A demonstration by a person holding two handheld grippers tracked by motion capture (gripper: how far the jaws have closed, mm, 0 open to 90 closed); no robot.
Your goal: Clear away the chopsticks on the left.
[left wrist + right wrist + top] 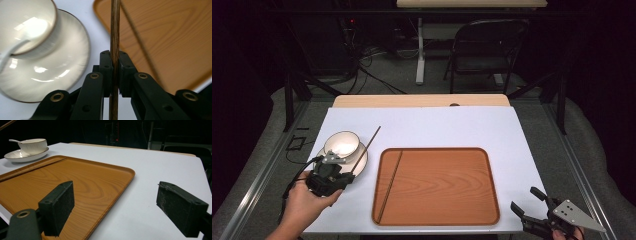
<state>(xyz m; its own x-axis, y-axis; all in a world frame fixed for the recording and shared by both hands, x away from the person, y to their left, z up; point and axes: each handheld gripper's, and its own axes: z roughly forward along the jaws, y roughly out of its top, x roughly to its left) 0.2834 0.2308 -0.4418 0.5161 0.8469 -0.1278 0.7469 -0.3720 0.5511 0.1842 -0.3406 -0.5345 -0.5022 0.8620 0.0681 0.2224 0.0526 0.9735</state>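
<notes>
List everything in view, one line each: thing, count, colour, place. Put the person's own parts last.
Table cover: one, white, over a wooden tabletop.
Tray: one, orange-brown wood grain, centre of the table.
Chopstick in tray: one, dark brown, lying along the tray's left side.
Chopstick held: one, dark brown, clamped in the left hand-held gripper, raised beside the bowl.
Bowl: one, white, on the plate.
Plate: one, white, left of the tray.
Spoon: one, white, in the bowl.
Folding chair: one, black, beyond the table.
Left hand-held gripper: black, shut on the chopstick.
Right hand-held gripper: black, open, near right corner.
Hand: one, holding the left hand-held gripper.
</notes>
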